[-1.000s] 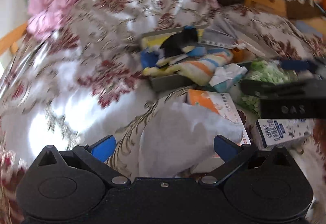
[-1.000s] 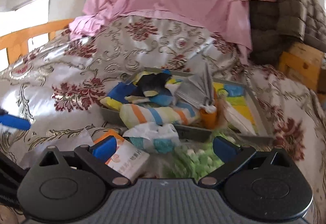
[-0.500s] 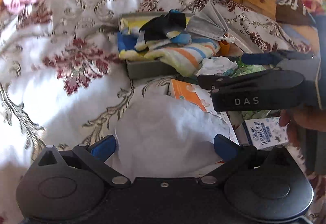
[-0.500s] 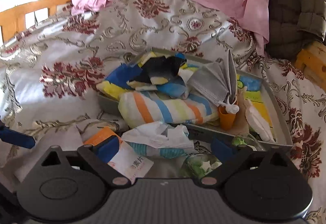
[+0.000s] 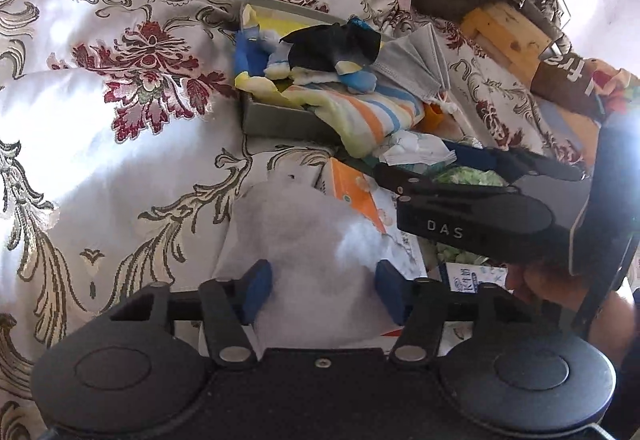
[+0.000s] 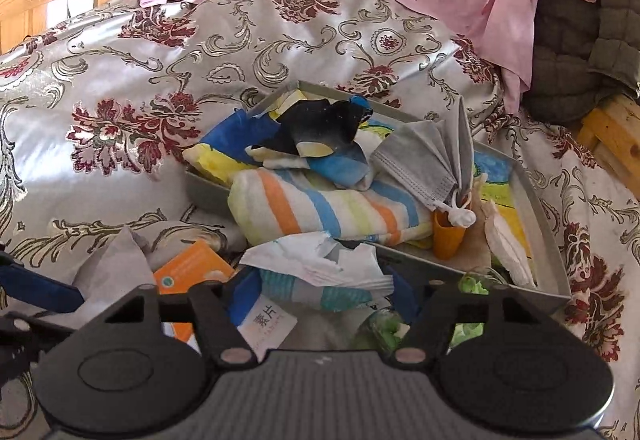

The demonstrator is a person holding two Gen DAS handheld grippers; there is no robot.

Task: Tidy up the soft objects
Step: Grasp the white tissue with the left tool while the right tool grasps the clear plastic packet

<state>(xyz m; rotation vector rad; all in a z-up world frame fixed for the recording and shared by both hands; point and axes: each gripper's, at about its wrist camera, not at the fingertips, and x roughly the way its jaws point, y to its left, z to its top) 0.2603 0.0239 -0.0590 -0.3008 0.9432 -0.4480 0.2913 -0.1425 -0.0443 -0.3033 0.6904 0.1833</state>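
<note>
On the floral bedspread [image 6: 168, 71], our one grey tray [image 6: 550, 228] holds one striped towel [image 6: 320, 207], one grey mask [image 6: 424, 163], perhaps socks; both grippers, left [image 5: 320, 290] round white cloth [image 5: 312, 240], right [image 6: 324, 300] round crumpled tissue [image 6: 316, 264], are closing.

A: You're over a silvery bedspread [image 6: 168, 51] with dark red flowers and gold scrolls.

B: And the grey tray [image 6: 548, 215]?

A: It holds your towel [image 6: 320, 207], striped orange, blue and yellow. The cloth [image 5: 308, 240] is white; the mask [image 6: 424, 163] grey.
</note>
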